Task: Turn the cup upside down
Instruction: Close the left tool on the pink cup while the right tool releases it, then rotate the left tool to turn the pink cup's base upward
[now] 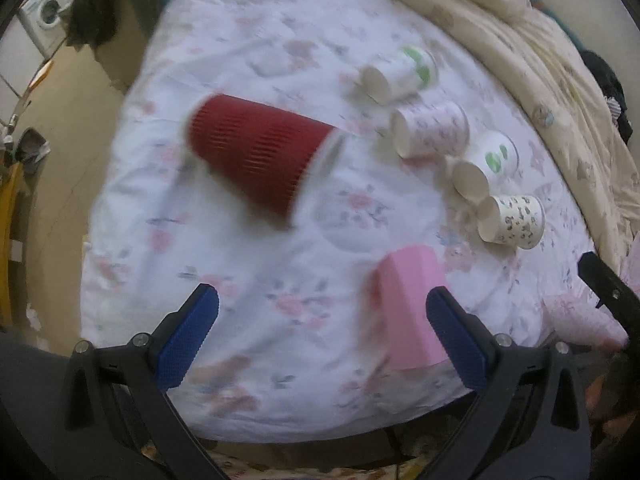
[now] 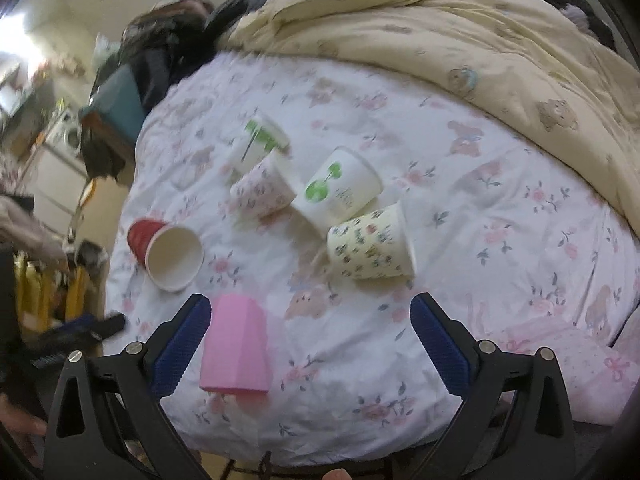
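Both grippers hung spread wide over the floral sheet [image 2: 460,216], holding nothing: left gripper [image 1: 322,336], right gripper [image 2: 310,344]. The red cup [image 1: 260,152] lay on its side, far left; a pink cup [image 2: 236,352] stood inverted near the right gripper's left finger.

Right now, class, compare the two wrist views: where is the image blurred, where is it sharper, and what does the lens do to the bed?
Left wrist view: motion blur smears the red cup and pink cup; the gripper stays crisp. Right wrist view: sharper overall, glare at upper left. Both: fisheye bulges the floral sheet, with dark vignetted corners.
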